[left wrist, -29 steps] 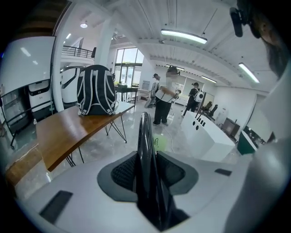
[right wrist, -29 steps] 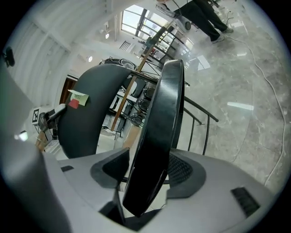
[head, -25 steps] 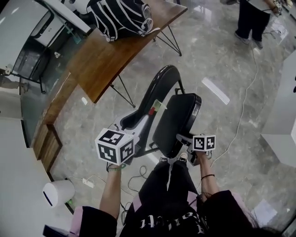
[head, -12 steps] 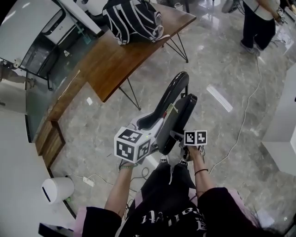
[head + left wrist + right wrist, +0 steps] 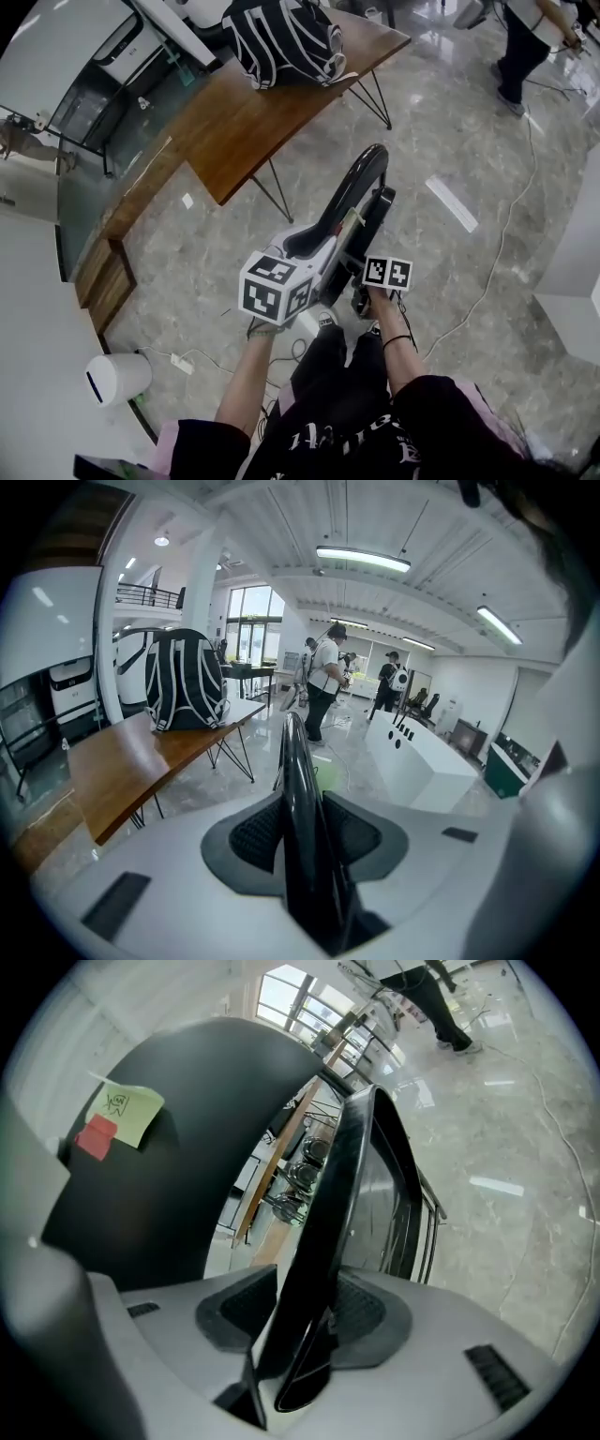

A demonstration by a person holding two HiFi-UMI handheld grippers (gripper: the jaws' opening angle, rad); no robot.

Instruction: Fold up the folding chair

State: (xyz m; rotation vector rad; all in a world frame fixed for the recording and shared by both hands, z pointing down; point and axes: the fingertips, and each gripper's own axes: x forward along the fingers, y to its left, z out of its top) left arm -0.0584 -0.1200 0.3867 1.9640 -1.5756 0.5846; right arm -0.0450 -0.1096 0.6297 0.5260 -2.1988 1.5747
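A black folding chair stands on the marble floor in front of me, its seat (image 5: 371,228) swung up almost flat against the curved backrest (image 5: 362,172). My left gripper (image 5: 310,247) is shut on the backrest's thin edge (image 5: 295,771), which runs straight between its pads (image 5: 251,834). My right gripper (image 5: 362,269) has the seat's front edge (image 5: 342,1185) between its jaws, which are closing with the pads touching it. In the right gripper view, the backrest face (image 5: 187,1176) fills the left side and carries a green note (image 5: 128,1110) and a red tag (image 5: 96,1136).
A wooden table (image 5: 234,131) with a black-and-white striped backpack (image 5: 286,37) stands just beyond the chair to the left. A white bin (image 5: 117,377) and cables (image 5: 178,364) lie at lower left. Another cable (image 5: 497,244) crosses the floor on the right, and a person (image 5: 525,47) stands far off.
The seat has swung up towards the backrest, from wide apart to nearly flat against it. My right gripper went up and left with it; the left one kept its hold.
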